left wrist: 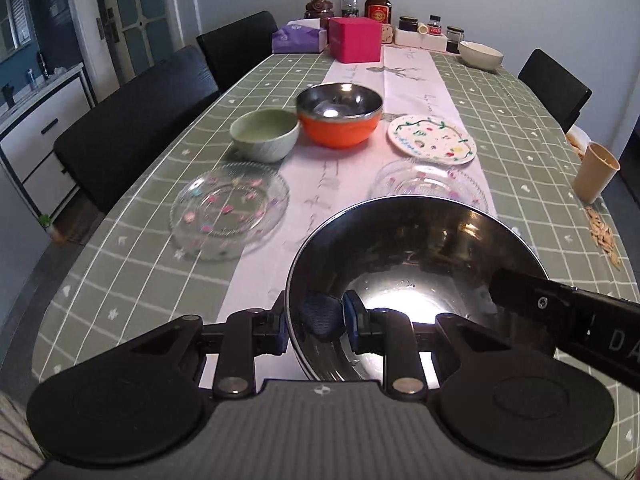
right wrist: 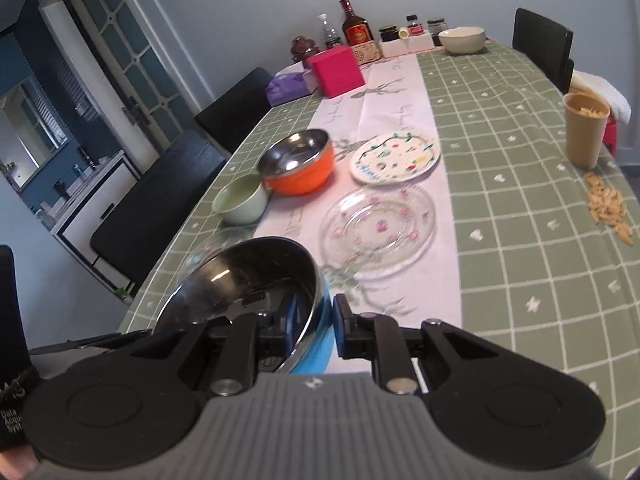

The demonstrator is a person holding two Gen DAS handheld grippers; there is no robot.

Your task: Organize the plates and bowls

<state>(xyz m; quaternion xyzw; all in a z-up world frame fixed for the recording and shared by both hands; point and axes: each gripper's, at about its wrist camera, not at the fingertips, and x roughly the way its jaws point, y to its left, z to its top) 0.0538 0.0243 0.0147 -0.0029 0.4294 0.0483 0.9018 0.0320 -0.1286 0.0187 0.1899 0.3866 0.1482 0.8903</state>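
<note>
Both grippers hold one steel bowl with a blue outside (left wrist: 416,264) (right wrist: 256,280) above the near end of the table. My left gripper (left wrist: 316,320) is shut on its left rim. My right gripper (right wrist: 314,328) is shut on its right rim. Farther along the white runner stand an orange steel bowl (left wrist: 339,119) (right wrist: 298,164) and a pale green bowl (left wrist: 265,134) (right wrist: 240,200). A painted white plate (left wrist: 432,139) (right wrist: 396,157) lies to their right. Two clear glass plates lie nearer, one on the left (left wrist: 230,210), one on the right (left wrist: 430,184) (right wrist: 378,226).
A cream bowl (left wrist: 480,55), a pink box (left wrist: 355,39), a purple tissue pack (left wrist: 298,38), bottles and jars stand at the far end. A tan cup (right wrist: 584,134) and spilled seeds (right wrist: 606,208) are at the right edge. Black chairs line both sides.
</note>
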